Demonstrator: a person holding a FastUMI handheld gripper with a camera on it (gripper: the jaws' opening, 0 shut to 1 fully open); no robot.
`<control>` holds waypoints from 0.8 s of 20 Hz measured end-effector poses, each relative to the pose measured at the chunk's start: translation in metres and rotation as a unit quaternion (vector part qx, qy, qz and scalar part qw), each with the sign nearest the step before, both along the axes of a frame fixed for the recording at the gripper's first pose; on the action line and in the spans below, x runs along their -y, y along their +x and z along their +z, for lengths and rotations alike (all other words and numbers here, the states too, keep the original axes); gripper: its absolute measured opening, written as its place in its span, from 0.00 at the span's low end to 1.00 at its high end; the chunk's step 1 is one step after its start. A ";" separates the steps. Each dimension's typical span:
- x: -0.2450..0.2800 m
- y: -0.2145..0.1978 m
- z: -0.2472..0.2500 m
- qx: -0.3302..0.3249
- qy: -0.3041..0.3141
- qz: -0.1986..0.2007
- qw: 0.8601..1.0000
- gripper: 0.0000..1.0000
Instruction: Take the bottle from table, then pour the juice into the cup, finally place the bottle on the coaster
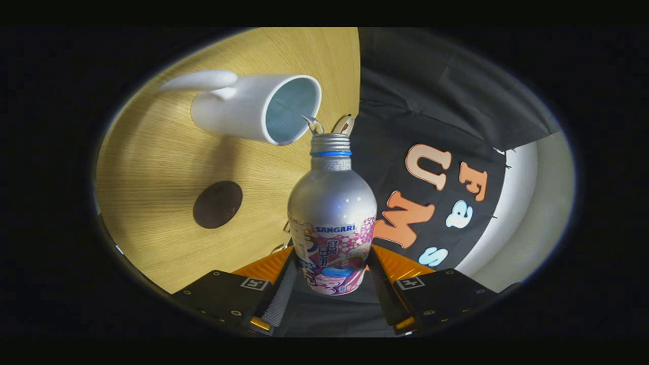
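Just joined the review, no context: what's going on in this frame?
A person's handheld gripper is shut on a silver bottle, clamped low on its body between the two fingers. The bottle is uncapped, and its mouth sits right at the rim of the white cup on the wooden table, with a thin stream of liquid seemingly passing from mouth to cup. So this is the pouring step. The dark round coaster lies bare on the table beside the bottle, so the final placement is not yet done.

Premises: a staged recording booth, not a lived-in home. Evidence: black cloth wall (pixel 405 91) hung at three o'clock of a round wood-grain bench (pixel 167 157); household props limited to white cup (pixel 253 106) and dark coaster (pixel 217 204).
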State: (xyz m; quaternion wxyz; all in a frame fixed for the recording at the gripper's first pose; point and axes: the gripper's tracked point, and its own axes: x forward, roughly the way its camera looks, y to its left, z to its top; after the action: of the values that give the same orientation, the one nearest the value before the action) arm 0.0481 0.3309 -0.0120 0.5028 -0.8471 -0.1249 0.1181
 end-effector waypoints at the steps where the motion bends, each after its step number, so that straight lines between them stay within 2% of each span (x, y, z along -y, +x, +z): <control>1: 0.000 -0.001 0.000 0.000 -0.003 0.001 1.000 0.75; 16: -0.006 -0.001 0.009 0.015 -0.041 0.009 0.999 0.75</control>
State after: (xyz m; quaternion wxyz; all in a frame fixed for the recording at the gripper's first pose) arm 0.0475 0.3373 -0.0032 0.4646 -0.8676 -0.1346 0.1149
